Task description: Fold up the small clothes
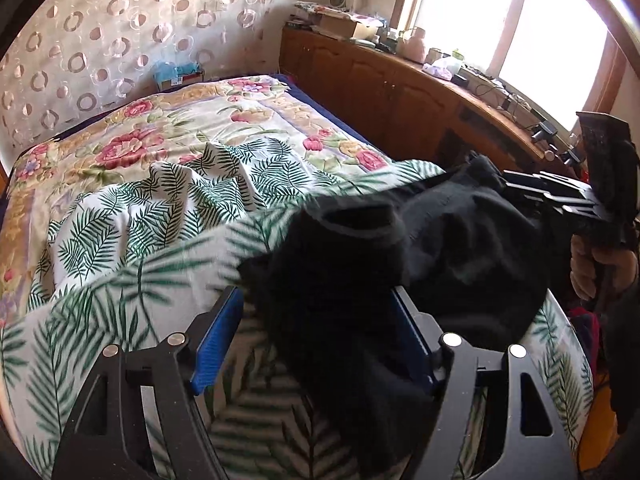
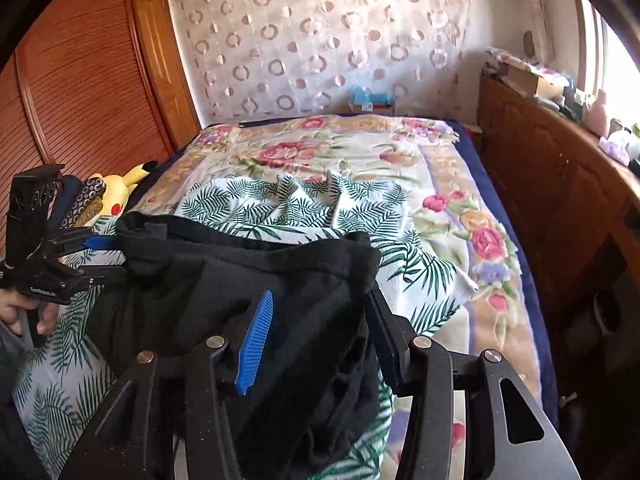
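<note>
Two hand-held grippers, black with ribbed blue pads, frame one soft black garment (image 1: pixel 360 264). Both stand parted: the left hand-held gripper (image 1: pixel 320 336) has the cloth slack between its fingers, while the right hand-held gripper (image 2: pixel 320 340) has it draped over and between its pads. Beneath lies one rumpled fern-print sheet (image 1: pixel 168 200), beyond it one plush floral blanket (image 2: pixel 320 148) on the bed.

Left gripper (image 1: pixel 320 320) jaws parted, angled down; right gripper (image 2: pixel 316 336) jaws parted, angled down; a hand (image 2: pixel 24 312) grips the left handle.
</note>
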Available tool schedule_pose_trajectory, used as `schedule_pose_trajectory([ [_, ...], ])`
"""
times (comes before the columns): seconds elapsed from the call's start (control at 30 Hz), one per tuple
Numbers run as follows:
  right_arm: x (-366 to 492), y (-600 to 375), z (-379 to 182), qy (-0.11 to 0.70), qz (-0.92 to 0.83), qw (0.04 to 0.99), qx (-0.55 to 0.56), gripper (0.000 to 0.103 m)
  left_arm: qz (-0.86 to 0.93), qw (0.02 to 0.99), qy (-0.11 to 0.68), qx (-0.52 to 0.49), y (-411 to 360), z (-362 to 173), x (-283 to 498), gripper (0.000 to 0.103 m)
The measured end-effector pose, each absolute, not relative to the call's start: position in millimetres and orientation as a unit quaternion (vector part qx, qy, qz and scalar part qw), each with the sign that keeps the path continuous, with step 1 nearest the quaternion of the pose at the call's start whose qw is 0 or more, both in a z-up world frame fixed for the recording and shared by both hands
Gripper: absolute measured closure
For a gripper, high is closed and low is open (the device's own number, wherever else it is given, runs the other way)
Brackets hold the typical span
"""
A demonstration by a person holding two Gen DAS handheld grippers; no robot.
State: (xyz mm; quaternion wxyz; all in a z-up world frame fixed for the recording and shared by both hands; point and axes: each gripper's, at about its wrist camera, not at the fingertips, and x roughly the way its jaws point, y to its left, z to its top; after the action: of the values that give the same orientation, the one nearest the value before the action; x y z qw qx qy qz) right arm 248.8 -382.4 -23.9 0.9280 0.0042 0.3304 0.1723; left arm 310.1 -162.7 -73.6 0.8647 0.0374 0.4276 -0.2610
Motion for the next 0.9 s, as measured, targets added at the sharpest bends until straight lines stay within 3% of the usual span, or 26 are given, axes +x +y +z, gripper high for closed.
schedule_pose_trajectory([
  [0.03,252.5,-381.0,-22.9,0.332,0.178,0.926,0.002,0.054,-0.261,0.866,0.425,0.039,-163.1,-73.8,312.3,0.028],
  [0.17,258.5,-381.1,-16.3,0.332,0.194,0.923,-0.002,0.089,-0.261,0.872,0.412,0.046,-166.6,-70.9,322.1,0.034],
  [0.27,259.2,-384.4,-14.9,0.325,0.202,0.924,-0.003,0.099,-0.263,0.873,0.408,0.046,-167.4,-70.5,326.8,0.043],
  [0.37,257.6,-387.3,-13.1,0.307,0.199,0.931,-0.001,0.1,-0.264,0.873,0.408,0.048,-168.5,-72.0,328.4,0.059],
  [0.43,253.5,-391.1,-10.5,0.287,0.187,0.939,0.004,0.1,-0.253,0.875,0.409,0.06,-170.3,-73.8,328.4,0.081],
  [0.47,252.2,-393.6,-9.1,0.278,0.173,0.945,0.005,0.1,-0.235,0.878,0.411,0.074,-171.7,-76.3,329.1,0.085],
  [0.77,259.4,-390.4,-24.4,0.307,0.098,0.947,-0.014,0.1,-0.198,0.887,0.41,0.07,-157.2,-74.8,332.4,0.087],
  [0.9,248.2,-390.9,-10.9,0.303,0.105,0.947,-0.013,0.082,-0.204,0.891,0.403,0.046,-146.1,-63.2,324.5,0.082],
])
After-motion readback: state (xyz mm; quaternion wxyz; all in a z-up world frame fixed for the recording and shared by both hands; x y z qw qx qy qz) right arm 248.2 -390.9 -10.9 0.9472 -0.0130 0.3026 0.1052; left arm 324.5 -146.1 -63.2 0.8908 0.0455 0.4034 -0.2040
